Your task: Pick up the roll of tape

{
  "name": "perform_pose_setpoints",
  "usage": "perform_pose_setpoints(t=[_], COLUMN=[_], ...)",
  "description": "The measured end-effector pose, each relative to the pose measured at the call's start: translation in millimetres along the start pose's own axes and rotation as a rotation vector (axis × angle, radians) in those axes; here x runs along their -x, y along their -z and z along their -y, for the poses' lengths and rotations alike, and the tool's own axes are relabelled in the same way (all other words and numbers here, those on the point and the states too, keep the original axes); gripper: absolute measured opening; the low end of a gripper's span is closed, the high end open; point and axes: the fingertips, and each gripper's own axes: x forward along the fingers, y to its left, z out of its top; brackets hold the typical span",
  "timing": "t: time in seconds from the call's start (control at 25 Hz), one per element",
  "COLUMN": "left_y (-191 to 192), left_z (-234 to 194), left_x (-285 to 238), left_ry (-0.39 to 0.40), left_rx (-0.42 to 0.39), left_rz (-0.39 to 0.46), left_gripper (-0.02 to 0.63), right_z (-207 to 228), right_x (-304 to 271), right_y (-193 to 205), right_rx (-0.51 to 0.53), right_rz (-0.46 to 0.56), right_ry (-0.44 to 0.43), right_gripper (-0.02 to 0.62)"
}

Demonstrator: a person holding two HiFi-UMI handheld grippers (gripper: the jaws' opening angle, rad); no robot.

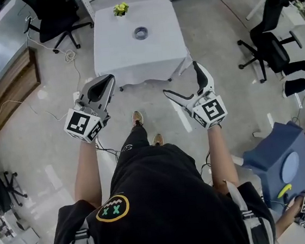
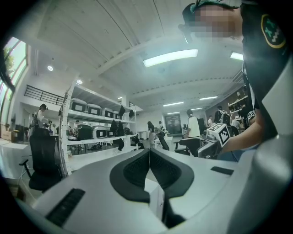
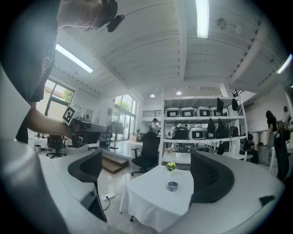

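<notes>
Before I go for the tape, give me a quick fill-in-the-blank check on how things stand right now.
1. The small grey roll of tape lies on a square table draped in a ____ cloth.
2. The left gripper has its jaws ____.
3. The right gripper has its jaws ____, with nothing held between them.
4. The yellow-green plant stands on the same table, ____ from the person than the tape.

Missing words: white; shut; open; farther

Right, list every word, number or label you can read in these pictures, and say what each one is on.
No text reads clearly in any view.
On the left hand-held gripper, the left cube: black-and-white square pattern, no letters.
On the right hand-held gripper, the right cube: the same.
The shirt patch: green emblem, no legible words.
The shelf boxes: labels too small to read.
</notes>
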Motion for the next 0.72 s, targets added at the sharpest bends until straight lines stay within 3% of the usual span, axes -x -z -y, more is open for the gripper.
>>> perform_pose_setpoints(t=[0.32, 0.72], left_y=[15, 37], left_z=[-24, -113], left_x=[-26, -93], left_ry=[0.014, 0.039], left_rx=[0.005, 0.043], left_rz=[-0.007, 0.008], left_gripper=[0.02, 0.02], right_z=[19, 79], right_x=[-30, -117], right_y=[14, 30], right_rx=[-0.011, -0.008], right_rz=[-0.015, -0.051], right_ry=[0.001, 0.015], right_gripper=[0.6, 0.6])
